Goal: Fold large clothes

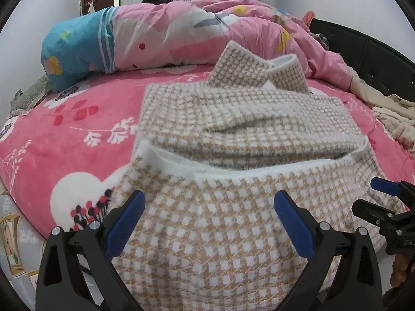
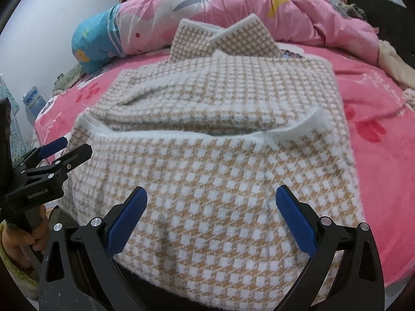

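Fuzzy checked sweater lies folded ahead of my left claw and right claw; both gape, free for smoothing.

The tan-and-white houndstooth garment lies partly folded just ahead of the fingertips, its white-edged hem doubled back, collar farthest away.

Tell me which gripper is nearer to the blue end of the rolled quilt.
Left. The left gripper sits on the blue end's side of the checked garment; the right gripper is across it.
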A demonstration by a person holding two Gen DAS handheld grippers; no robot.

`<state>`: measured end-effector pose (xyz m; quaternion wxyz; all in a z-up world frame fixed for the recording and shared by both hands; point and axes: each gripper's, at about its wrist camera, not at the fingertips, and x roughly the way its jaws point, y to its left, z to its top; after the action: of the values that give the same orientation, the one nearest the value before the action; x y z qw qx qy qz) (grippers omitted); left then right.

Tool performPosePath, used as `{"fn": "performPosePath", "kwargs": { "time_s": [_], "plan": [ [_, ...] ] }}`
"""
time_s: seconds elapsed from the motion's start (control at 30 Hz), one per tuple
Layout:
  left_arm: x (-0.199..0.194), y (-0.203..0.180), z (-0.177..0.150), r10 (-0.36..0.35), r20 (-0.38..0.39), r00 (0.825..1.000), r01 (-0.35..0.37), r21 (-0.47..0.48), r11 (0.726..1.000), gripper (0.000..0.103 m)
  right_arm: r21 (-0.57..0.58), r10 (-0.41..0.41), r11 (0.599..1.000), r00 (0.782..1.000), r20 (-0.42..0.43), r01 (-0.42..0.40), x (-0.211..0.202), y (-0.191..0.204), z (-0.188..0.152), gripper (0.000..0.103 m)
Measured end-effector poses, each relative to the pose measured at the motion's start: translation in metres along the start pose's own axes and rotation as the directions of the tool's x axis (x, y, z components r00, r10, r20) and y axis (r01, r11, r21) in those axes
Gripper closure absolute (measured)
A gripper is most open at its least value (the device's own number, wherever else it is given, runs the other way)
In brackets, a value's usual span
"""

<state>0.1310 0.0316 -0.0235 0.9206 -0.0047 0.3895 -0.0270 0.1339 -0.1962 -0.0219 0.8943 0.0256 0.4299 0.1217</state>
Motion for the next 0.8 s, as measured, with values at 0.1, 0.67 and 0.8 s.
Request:
{"fn": "performPosePath", "kwargs": {
  "time_s": [0.1, 0.67, 0.8],
  "plan": [
    [0.0, 0.002, 0.001, 0.002, 0.002, 1.0, -0.002, -0.005, 1.0, 0.005, -0.008, -0.004, 1.0, 1.0, 0.012, 0.005, -0.003, 0.005, 0.003, 0.007],
    [0.001, 0.004, 0.002, 0.011, 0.01, 1.0, -0.011, 0.003, 1.0, 0.005, -0.008, -0.003, 1.0, 1.0, 0.025, 0.003, 0.009, 0.01, 0.019, 0.007],
    [-0.001, 0.004, 0.002, 0.01, 0.021, 1.0, -0.01, 0.007, 1.0, 0.005, -0.002, -0.001, 1.0, 1.0, 0.027, 0.001, 0.009, 0.009, 0.019, 0.008]
  ]
}}
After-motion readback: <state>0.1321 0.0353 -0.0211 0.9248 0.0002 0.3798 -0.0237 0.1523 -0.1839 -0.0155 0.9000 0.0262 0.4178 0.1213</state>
